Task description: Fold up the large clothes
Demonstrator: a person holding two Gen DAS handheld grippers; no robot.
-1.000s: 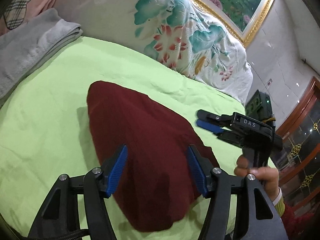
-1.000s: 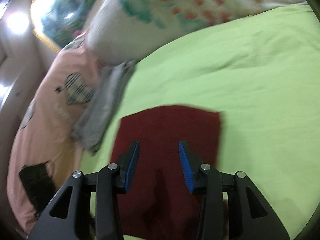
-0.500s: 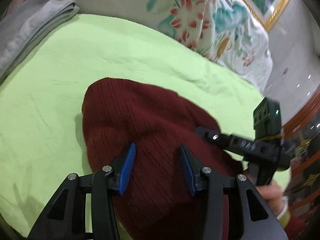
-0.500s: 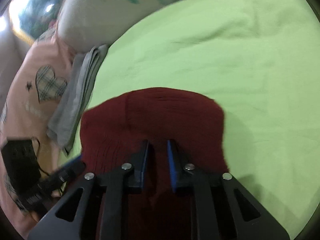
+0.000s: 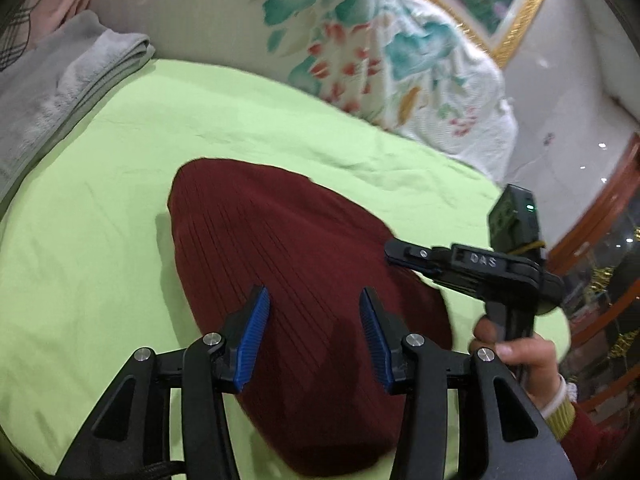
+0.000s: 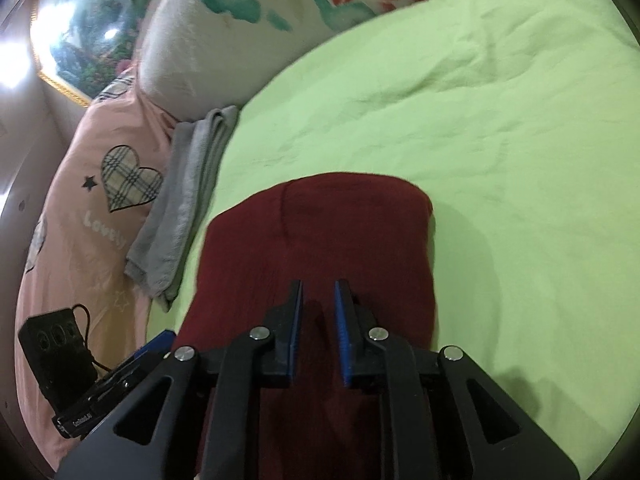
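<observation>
A dark red ribbed knit garment (image 5: pixel 296 264) lies folded flat on the light green bedsheet (image 5: pixel 96 216); it also shows in the right wrist view (image 6: pixel 320 232). My left gripper (image 5: pixel 314 312) is open and empty just above the garment's near part. My right gripper (image 6: pixel 319 300) hovers over the garment with its jaws narrowed to a small gap, nothing between them. It also shows in the left wrist view (image 5: pixel 404 256) at the garment's right edge, held by a hand. The left gripper's tip (image 6: pixel 156 346) shows at the garment's left edge.
A folded grey towel (image 5: pixel 60 92) lies at the sheet's left edge, also in the right wrist view (image 6: pixel 184 204). A floral quilt (image 5: pixel 360 52) is piled behind. A pink cover (image 6: pixel 80 216) holds a black device (image 6: pixel 60 364) with a cable. Wooden furniture (image 5: pixel 600 240) stands right.
My left gripper narrowed a little and moved closer over the garment. My right gripper closed from wide open to a small gap and moved to the garment's right edge.
</observation>
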